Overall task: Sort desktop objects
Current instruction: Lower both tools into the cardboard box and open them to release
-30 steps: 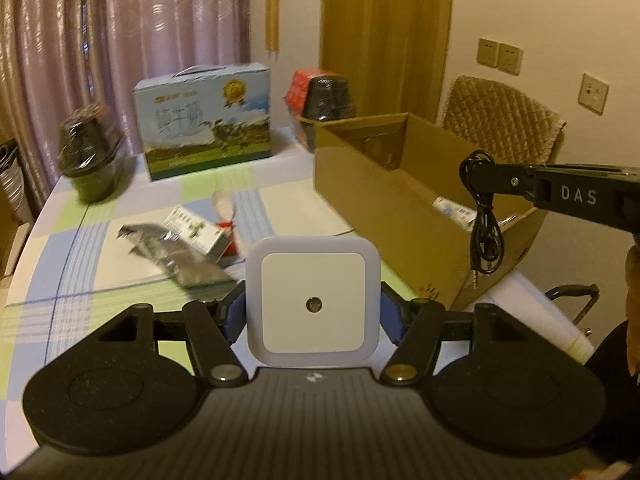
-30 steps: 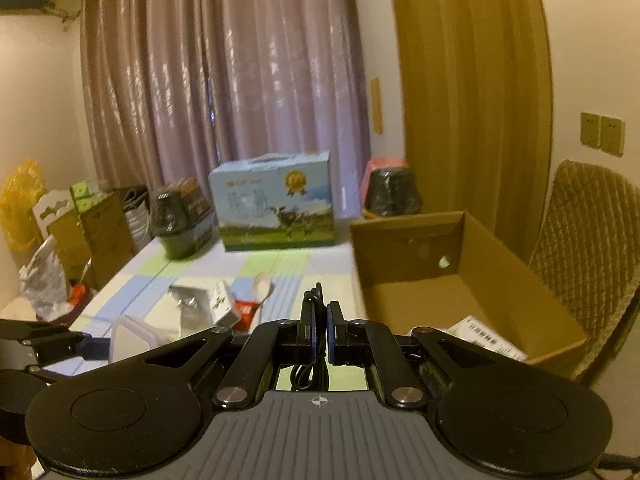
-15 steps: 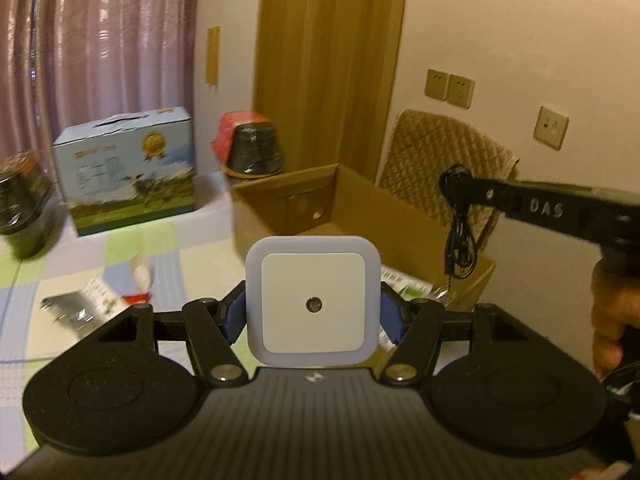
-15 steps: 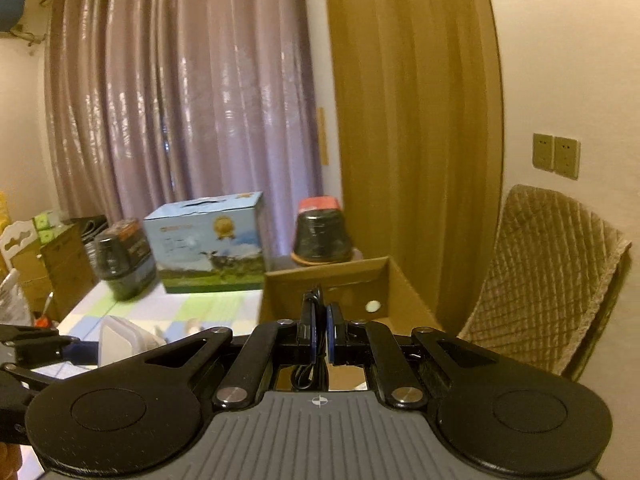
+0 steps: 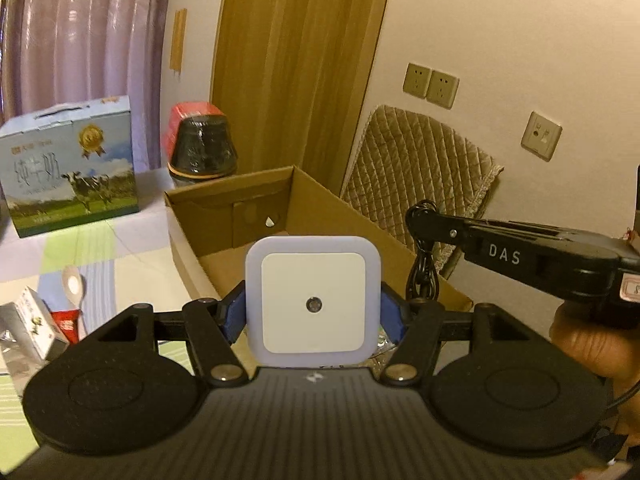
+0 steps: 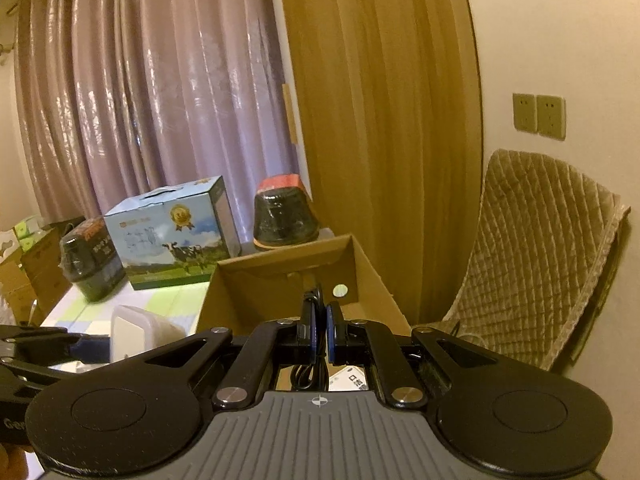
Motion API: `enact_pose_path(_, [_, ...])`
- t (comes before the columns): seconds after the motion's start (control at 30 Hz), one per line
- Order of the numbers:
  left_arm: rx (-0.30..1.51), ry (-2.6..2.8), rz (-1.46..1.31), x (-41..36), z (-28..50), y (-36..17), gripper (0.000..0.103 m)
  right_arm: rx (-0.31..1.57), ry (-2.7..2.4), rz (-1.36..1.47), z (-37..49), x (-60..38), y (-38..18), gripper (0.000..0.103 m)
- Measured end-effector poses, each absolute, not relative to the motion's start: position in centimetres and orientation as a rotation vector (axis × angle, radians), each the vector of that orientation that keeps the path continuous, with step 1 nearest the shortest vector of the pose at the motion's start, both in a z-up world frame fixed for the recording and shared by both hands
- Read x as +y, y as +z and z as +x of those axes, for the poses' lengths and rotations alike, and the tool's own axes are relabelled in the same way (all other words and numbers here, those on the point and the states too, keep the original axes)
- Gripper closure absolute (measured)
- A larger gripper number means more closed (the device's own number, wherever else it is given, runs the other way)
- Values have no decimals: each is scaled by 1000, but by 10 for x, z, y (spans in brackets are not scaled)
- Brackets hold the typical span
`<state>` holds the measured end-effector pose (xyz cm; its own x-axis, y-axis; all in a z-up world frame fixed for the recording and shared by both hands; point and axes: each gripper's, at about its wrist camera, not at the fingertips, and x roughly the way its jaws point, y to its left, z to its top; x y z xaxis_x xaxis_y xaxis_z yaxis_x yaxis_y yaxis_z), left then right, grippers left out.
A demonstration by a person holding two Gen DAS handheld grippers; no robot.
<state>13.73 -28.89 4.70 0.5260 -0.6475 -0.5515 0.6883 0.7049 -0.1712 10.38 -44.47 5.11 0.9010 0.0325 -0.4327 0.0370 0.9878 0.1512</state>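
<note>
Left jaws clamp a square white night light (image 5: 313, 300); right jaws pinch a coiled black cable (image 5: 423, 266)

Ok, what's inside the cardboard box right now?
In the right wrist view, a white printed package lies on the floor of the cardboard box. Both grippers, the night light and the black cable cover most of the floor, so other contents cannot be seen.

Dim, warm yellowish indoor light, heavy fisheye bending at edges, perhaps slightly soft.
</note>
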Motion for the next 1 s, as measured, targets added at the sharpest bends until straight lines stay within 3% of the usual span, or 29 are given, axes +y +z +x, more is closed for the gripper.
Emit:
enact_pose_path(0.3, [662, -801, 92, -312, 146, 30, 42, 464, -11, 179, 114, -453, 40, 101])
enact_pose_path(0.37, [659, -802, 96, -315, 148, 29, 30, 466, -15, 184, 115, -455, 39, 101])
enact_pose_path(0.87, [617, -728, 69, -276, 155, 43, 30, 519, 42, 204, 125, -443, 34, 101])
enact_pose_path(0.97, [622, -715, 60, -268, 156, 41, 30, 512, 31, 212, 124, -442, 35, 93])
enact_pose_path(1.0, [623, -710, 57, -264, 155, 40, 30, 505, 24, 217, 123, -442, 36, 84])
